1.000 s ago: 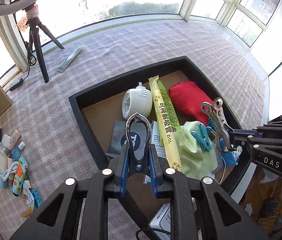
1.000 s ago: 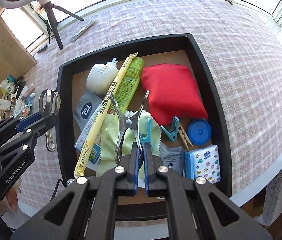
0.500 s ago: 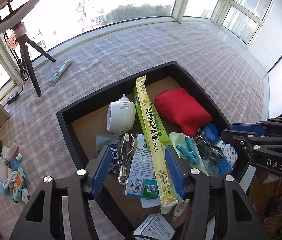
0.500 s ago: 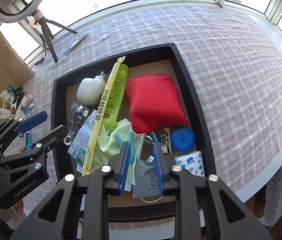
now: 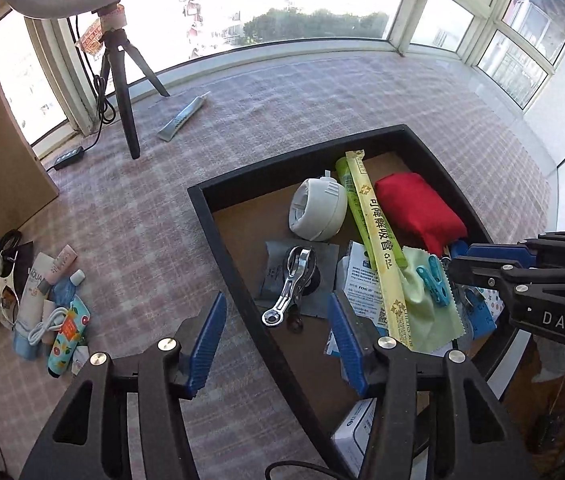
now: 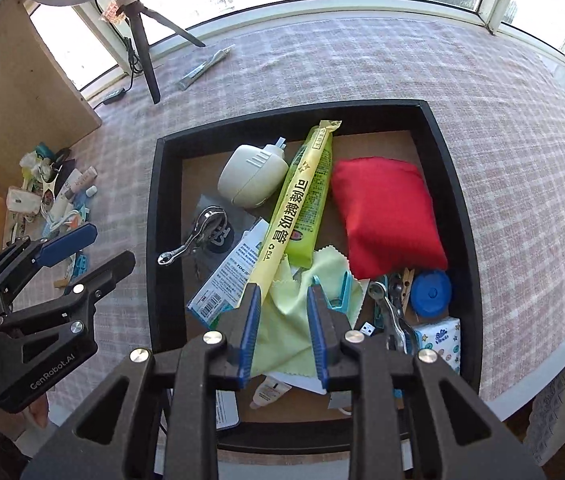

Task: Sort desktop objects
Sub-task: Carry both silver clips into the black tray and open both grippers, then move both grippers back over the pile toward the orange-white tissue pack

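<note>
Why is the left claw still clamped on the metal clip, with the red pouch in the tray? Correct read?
No. In the left wrist view the left claw is open and empty; the metal clip lies in the tray. The red pouch is in the tray.

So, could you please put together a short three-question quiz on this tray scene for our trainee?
1. True or false: the left gripper is clamped on the metal clip.
2. What does the teal clothespin lie on: A) red pouch, B) pale green cloth, C) checked tablecloth?
3. Name the blue round thing beside the red pouch in the black tray.

Key: 1 false, its jaws stand apart, empty. 2 B, the pale green cloth. 3 A blue cap.
</note>
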Demonstrator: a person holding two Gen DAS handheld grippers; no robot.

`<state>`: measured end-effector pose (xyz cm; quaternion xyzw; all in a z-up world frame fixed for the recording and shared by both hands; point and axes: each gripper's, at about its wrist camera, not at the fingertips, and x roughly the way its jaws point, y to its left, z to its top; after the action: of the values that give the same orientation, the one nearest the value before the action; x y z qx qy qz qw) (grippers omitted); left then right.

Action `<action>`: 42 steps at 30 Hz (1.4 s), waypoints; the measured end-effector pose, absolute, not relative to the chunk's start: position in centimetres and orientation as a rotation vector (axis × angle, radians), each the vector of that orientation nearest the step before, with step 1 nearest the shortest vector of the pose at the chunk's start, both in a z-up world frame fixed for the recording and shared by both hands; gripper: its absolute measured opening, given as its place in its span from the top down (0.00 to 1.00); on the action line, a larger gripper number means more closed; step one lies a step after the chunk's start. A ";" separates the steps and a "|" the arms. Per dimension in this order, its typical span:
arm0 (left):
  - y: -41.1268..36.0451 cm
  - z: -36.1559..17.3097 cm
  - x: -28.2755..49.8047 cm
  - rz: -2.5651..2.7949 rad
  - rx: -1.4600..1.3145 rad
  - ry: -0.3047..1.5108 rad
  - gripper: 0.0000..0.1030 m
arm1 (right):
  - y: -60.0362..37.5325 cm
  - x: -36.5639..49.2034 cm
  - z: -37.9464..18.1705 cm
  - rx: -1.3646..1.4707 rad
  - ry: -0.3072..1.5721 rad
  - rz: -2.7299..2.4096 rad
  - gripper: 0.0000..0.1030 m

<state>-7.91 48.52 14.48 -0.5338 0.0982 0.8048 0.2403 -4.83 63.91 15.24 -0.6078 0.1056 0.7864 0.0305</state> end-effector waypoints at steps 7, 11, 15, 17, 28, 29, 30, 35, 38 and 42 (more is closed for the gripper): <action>42.0 13.7 -8.9 2.274 -1.527 0.225 0.52 | 58.8 -6.6 14.8 -1.942 0.281 2.474 0.77; 37.7 13.3 -9.4 2.321 -1.567 0.195 0.52 | 55.3 -7.9 14.7 -1.977 0.261 2.503 0.77; 33.0 13.4 -10.0 2.380 -1.600 0.159 0.52 | 51.4 -9.7 14.9 -2.009 0.220 2.546 0.77; 30.5 13.4 -10.3 2.412 -1.617 0.138 0.52 | 49.4 -10.7 15.0 -2.028 0.197 2.568 0.77; 17.1 12.6 -12.1 2.544 -1.710 -0.026 0.52 | 37.2 -15.1 15.3 -2.131 0.032 2.699 0.69; 15.8 12.5 -12.3 2.556 -1.715 -0.042 0.52 | 36.1 -15.4 15.3 -2.140 0.034 2.708 0.69; 14.6 12.5 -12.7 2.567 -1.721 -0.060 0.52 | 35.2 -15.7 15.3 -2.146 0.044 2.719 0.69; 8.2 12.7 -14.5 2.627 -1.726 -0.174 0.52 | 30.8 -17.9 15.3 -2.179 0.137 2.753 0.69; 5.4 13.2 -16.4 2.663 -1.726 -0.187 0.50 | 28.2 -19.6 15.4 -2.196 0.185 2.763 0.69; 2.3 13.7 -20.0 2.665 -1.725 -0.252 0.49 | 24.5 -21.5 15.5 -2.208 0.199 2.786 0.69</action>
<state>-19.96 2.28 13.66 -0.5415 -0.0793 0.8367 -0.0215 -21.50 24.47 15.50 -0.6065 0.0546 0.7655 -0.2079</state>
